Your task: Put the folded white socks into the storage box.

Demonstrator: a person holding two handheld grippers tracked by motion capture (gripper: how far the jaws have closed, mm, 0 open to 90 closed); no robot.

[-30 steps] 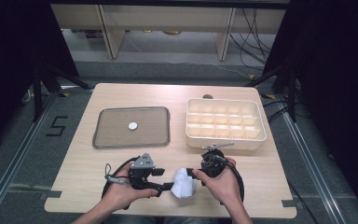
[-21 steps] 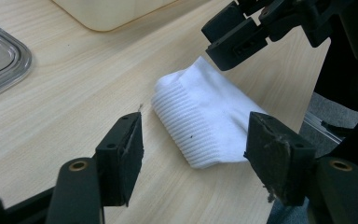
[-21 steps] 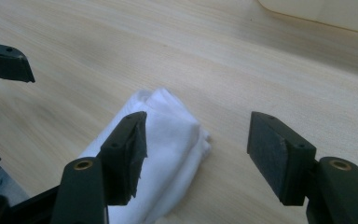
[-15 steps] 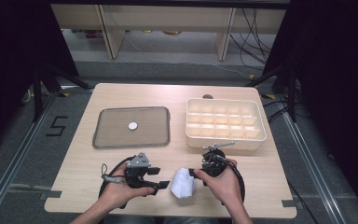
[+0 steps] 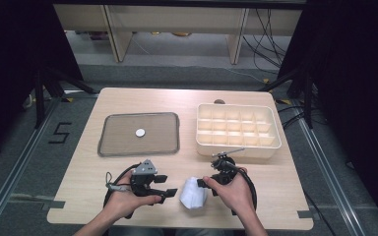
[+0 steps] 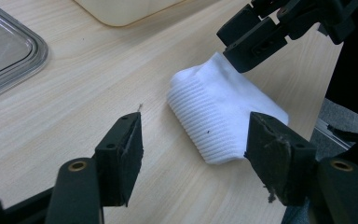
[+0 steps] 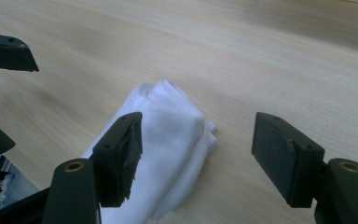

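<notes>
**Both grippers open around a folded white sock near the counter's front edge**

My right gripper (image 5: 203, 182) had its jaws spread wide and had just been opening further; the folded white sock (image 5: 193, 193) lay partly between them, one pad in front of the fabric but pressing nothing that I could see. My left gripper (image 5: 171, 194) was open too, its jaws standing on either side of the sock's ribbed cuff end without touching it.

The sock (image 6: 223, 116) sat as a small bundle on the counter (image 5: 128, 101), close to the front edge, between my two hands. In my judgement the step was to take hold of it, and doing that well meant lowering one gripper until a pad slid under or against the whole stack of layers, then closing across the thick middle rather than a loose corner. A pinch on the top layer alone would likely let the bundle unfold. I would also keep the two grippers from colliding, since their tips stood close together.

The counter was pale wood. Farther back lay a clear tray (image 5: 139, 133) with a small white disc (image 5: 140, 132) in it, and to its right a cream compartment box (image 5: 237, 131), well apart from the sock. Beyond the counter I saw grey floor, cables (image 5: 270, 29), shelving legs and dark curtains at both sides.
</notes>
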